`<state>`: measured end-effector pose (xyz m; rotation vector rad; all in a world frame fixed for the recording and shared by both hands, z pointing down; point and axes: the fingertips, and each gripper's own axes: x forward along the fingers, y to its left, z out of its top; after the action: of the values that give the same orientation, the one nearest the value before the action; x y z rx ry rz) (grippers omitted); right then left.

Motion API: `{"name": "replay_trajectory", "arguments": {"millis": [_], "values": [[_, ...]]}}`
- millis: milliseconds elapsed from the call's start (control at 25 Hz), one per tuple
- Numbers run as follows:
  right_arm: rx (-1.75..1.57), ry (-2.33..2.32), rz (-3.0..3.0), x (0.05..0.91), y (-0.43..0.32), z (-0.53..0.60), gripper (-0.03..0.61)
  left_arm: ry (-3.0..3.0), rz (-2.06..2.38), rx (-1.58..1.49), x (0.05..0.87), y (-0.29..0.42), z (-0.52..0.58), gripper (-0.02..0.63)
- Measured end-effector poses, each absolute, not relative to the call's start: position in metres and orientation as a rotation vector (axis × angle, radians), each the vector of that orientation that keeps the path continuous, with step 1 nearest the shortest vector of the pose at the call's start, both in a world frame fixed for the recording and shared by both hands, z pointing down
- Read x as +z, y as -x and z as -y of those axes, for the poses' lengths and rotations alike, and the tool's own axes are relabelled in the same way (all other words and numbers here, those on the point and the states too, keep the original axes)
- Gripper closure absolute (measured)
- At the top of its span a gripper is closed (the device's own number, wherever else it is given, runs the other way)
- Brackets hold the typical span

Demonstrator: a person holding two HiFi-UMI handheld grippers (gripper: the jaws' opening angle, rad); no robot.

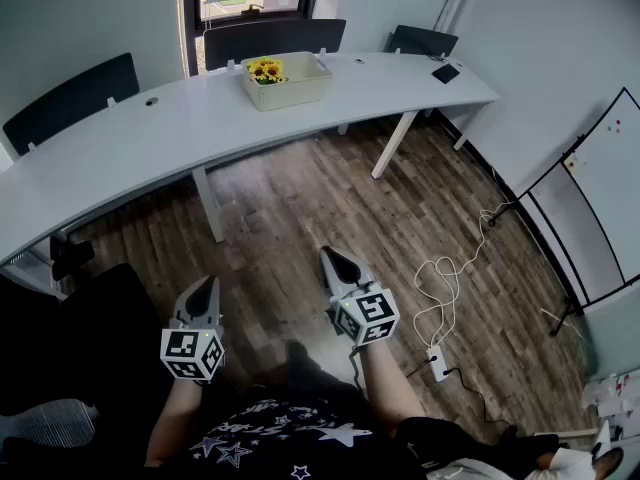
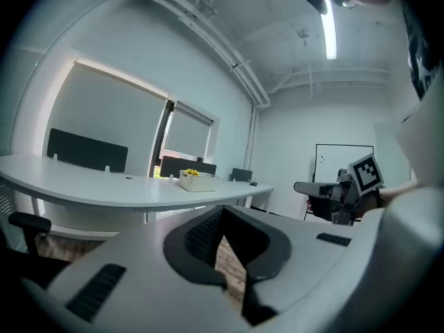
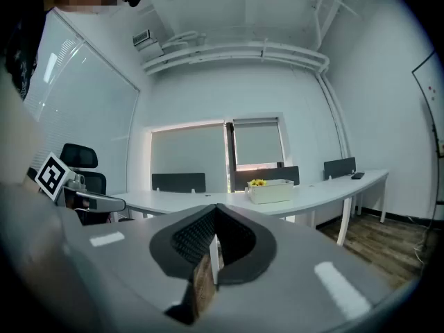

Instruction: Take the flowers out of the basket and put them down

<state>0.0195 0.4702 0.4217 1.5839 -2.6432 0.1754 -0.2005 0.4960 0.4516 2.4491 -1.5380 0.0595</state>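
Observation:
Yellow flowers [image 1: 266, 69] sit in the left end of a cream basket [image 1: 292, 86] on the long white curved table [image 1: 180, 128], far across the room. The basket [image 2: 200, 181] with the flowers [image 2: 190, 173] shows small in the left gripper view. In the right gripper view the flowers [image 3: 257, 182] and basket [image 3: 272, 191] are also distant. My left gripper [image 1: 208, 286] and right gripper [image 1: 333, 259] are held low over the wooden floor, well short of the table. Both are shut with nothing between the jaws.
Dark chairs [image 1: 272, 36] stand behind the table, and another [image 1: 70, 96] at the left. A phone [image 1: 446, 73] lies on the table's right end. A white cable and power strip [image 1: 440, 313] lie on the floor at the right. A whiteboard [image 1: 600, 198] stands at the right.

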Motion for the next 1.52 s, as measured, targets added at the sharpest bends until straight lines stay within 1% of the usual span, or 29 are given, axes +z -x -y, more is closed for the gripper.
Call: {"name": "replay_trajectory", "arguments": {"millis": [320, 600, 760, 1040, 1280, 1520], "values": [[0.196, -1.585, 2.648, 0.424, -0.023, -0.461, 0.577, -2.485, 1.539, 0.016, 0.432, 0.191, -0.484, 0.604], [0.205, -1.543, 2.642, 0.436, -0.032, -0.464, 0.577, -2.449, 1.519, 0.077, 0.455, 0.181, -0.484, 0.604], [0.199, -1.541, 2.677, 0.436, -0.042, -0.457, 0.577, -2.454, 1.515, 0.077, 0.455, 0.169, -0.476, 0.604], [0.194, -1.544, 2.699, 0.443, -0.060, -0.413, 0.575, -2.492, 1.514, 0.045, 0.442, 0.141, -0.439, 0.604], [0.191, -1.606, 2.717, 0.440, -0.098, -0.370, 0.575, -2.501, 1.524, 0.053, 0.437, 0.107, -0.404, 0.604], [0.215, -1.575, 2.711, 0.448, -0.131, -0.331, 0.575, -2.479, 1.573, -0.017, 0.426, 0.079, -0.361, 0.604]]}}
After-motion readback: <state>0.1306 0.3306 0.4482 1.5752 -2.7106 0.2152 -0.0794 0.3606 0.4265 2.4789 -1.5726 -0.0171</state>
